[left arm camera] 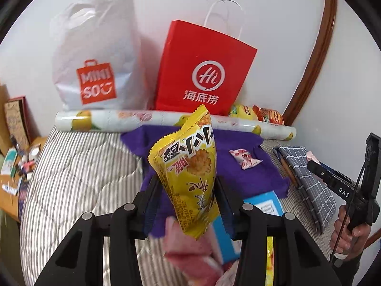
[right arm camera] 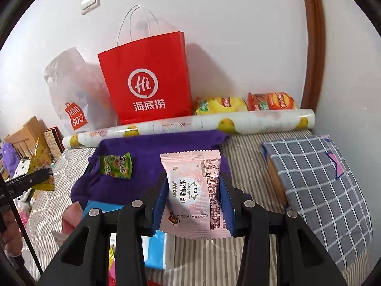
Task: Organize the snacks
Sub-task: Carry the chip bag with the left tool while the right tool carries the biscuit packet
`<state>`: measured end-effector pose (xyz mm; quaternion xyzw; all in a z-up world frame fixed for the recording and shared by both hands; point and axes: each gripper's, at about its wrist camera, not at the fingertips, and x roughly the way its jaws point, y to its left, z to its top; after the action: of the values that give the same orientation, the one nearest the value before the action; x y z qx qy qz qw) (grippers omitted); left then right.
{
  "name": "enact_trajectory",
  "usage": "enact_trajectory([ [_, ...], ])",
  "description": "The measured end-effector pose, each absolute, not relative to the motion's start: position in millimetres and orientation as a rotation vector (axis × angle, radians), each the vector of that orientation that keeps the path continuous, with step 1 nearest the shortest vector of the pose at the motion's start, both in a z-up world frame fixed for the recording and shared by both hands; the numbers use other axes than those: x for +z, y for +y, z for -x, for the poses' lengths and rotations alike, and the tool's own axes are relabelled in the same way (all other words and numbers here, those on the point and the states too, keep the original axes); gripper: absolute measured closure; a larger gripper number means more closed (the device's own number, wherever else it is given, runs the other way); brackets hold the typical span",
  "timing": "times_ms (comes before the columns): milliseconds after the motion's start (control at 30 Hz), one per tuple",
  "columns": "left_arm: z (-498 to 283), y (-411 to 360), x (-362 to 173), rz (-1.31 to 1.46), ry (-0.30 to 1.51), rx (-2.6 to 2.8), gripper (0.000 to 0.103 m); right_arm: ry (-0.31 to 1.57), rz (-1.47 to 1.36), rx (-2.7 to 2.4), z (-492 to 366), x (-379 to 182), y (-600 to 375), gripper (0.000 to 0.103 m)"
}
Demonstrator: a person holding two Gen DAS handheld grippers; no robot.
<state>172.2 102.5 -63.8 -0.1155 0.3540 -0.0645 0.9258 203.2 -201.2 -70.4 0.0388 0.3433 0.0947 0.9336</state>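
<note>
My left gripper [left arm camera: 188,186] is shut on a yellow snack packet [left arm camera: 188,157], which stands tilted upward between the jaws above a purple cloth [left arm camera: 240,176]. My right gripper [right arm camera: 194,183] is shut on a flat pink snack packet [right arm camera: 190,166], pinched at both side edges and lifted over the same cloth [right arm camera: 147,152]. A small green packet [right arm camera: 116,166] and a small pink-white sweet [left arm camera: 245,158] lie on the cloth. Behind it stand a red paper bag [right arm camera: 147,81] and a white plastic bag [left arm camera: 95,59], both against the wall.
A printed roll [right arm camera: 190,124] lies across the bed in front of the bags. A yellow [right arm camera: 221,102] and a red chip bag [right arm camera: 271,101] lie behind the roll. A checked cushion [right arm camera: 321,186] is at the right, a blue box [left arm camera: 264,205] lies nearer, and a cluttered wooden table [left arm camera: 9,178] stands left.
</note>
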Motion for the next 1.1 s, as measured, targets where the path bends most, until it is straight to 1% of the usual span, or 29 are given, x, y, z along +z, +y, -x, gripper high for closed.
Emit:
enact_trajectory([
  [300,-211,99,-81,0.256,0.765,-0.156,0.061,0.715,-0.113,0.231,-240,-80,-192,0.061],
  [567,-236,97,-100,0.217,0.788,-0.17,0.061,0.744,-0.115,0.267,-272,-106,-176,0.061],
  [833,-247,107,-125,0.248,0.844,-0.16,0.061,0.781,-0.127,0.312,-286,-139,-170,0.061],
  [1100,-249,108,-130,0.262,0.856,-0.18,0.061,0.841,-0.138,0.34,-292,-154,-168,0.061],
])
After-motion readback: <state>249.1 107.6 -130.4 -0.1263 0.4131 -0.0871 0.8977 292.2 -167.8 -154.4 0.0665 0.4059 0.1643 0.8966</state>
